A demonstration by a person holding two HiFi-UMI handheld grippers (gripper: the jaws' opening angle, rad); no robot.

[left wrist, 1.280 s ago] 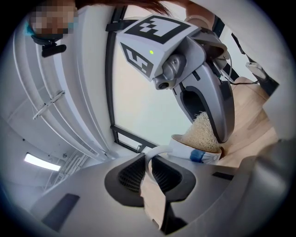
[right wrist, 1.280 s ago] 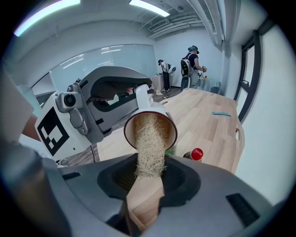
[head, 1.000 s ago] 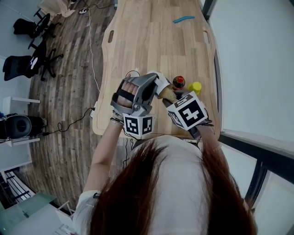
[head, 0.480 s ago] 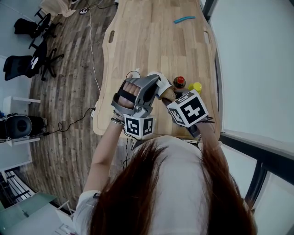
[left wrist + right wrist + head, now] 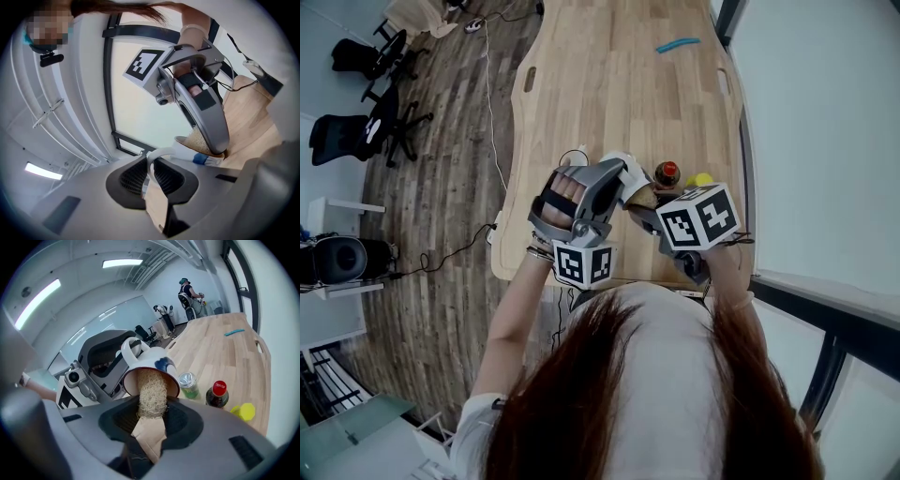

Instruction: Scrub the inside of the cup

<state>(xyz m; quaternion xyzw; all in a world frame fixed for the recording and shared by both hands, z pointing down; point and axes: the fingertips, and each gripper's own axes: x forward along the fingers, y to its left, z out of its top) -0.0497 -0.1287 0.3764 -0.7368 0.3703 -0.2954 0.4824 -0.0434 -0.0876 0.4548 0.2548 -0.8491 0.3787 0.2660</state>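
The left hand-held gripper (image 5: pixel 149 174) clamps the handle (image 5: pixel 157 153) of the stiff, likely breakable cup (image 5: pixel 149 365) above the worktop (image 5: pixel 609 94), its mouth at 12 o'clock of the right hand-held gripper (image 5: pixel 150 420), which pinches a soft scrubber (image 5: pixel 152 393) inside.

I see a white cup (image 5: pixel 144 359) with a blue patch, a straw-coloured scrubber (image 5: pixel 152 394), a red-capped dark bottle (image 5: pixel 216 397)

The cup (image 5: pixel 147 360) looks glossy ceramic, the scrubber (image 5: pixel 152 394) coarse and fibrous, the table (image 5: pixel 220 348) matt pale wood.
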